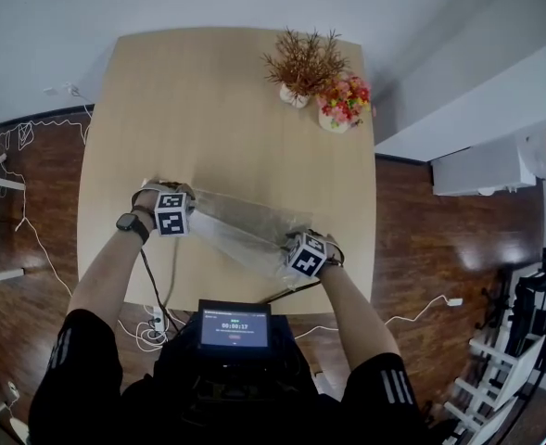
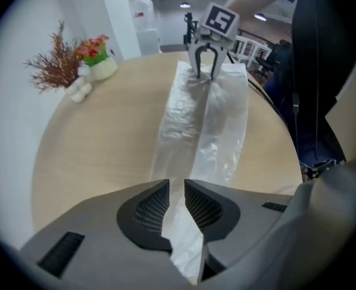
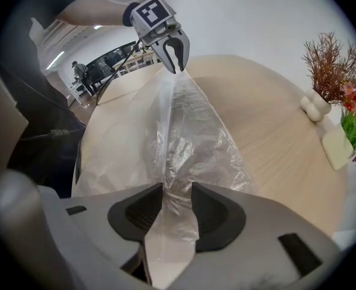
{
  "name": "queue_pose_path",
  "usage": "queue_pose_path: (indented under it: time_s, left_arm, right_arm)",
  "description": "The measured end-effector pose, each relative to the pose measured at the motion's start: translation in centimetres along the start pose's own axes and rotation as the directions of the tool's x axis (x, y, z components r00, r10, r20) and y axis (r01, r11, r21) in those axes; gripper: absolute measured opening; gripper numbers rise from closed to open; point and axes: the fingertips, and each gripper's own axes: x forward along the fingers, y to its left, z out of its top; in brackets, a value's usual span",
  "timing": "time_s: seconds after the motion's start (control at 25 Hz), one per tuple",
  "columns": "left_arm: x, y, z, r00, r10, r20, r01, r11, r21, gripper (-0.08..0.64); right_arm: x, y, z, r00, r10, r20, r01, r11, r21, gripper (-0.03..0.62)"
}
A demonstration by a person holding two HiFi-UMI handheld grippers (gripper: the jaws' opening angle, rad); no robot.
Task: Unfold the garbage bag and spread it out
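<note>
A clear, crinkled garbage bag [image 1: 245, 228] lies as a long folded strip across the near part of the round wooden table [image 1: 208, 109], stretched between my two grippers. My left gripper [image 1: 173, 216] points down at the strip's left end, and in the left gripper view its pads [image 2: 155, 205] pinch the bag [image 2: 196, 125] between them. My right gripper [image 1: 306, 254] holds the right end near the table's front edge, where the film [image 3: 184, 132] bunches between its jaws [image 3: 178, 198]. Each gripper also shows in the other's view, the right gripper [image 2: 206, 71] and the left gripper [image 3: 173, 62].
A dried brown plant in a white vase [image 1: 300, 68] and a pot of coloured flowers [image 1: 344, 105] stand at the table's far right. A small screen [image 1: 234, 327] hangs at the person's chest. Cables [image 1: 31, 137] lie on the dark wooden floor at the left.
</note>
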Motion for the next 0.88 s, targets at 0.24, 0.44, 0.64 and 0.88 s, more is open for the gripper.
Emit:
queue_pose_path:
  time_s: [0.24,0.44,0.64,0.88]
  left_arm:
    - [2.1,-2.0,-2.6,0.996,-0.073,-0.047,0.072,0.997,-0.031,0.107]
    - [2.2,-2.6,-2.5,0.995,-0.102,-0.023,0.099,0.989,-0.108,0.183]
    - [2.5,-2.8,-0.8,0.994,-0.106,0.016,0.108,0.982,-0.157,0.192]
    - [3.1,-0.9,2.6,0.994,-0.077,0.081,0.094,0.967,-0.237,0.195]
  right_arm:
    - [0.3,-0.1,-0.1,1.0,0.004,-0.002,-0.004,1.0,-0.002,0.181]
    - [0.1,-1.4,-0.2,1.0,-0.017,-0.012,0.017,1.0,-0.015,0.186]
    - [-0.5,-4.9,-0.7,0.997,-0.068,-0.033,0.068,0.998,0.005,0.196]
    - [-1.5,-8.7,-1.8,0.992,-0.112,-0.057,0.114,0.992,0.051,0.198]
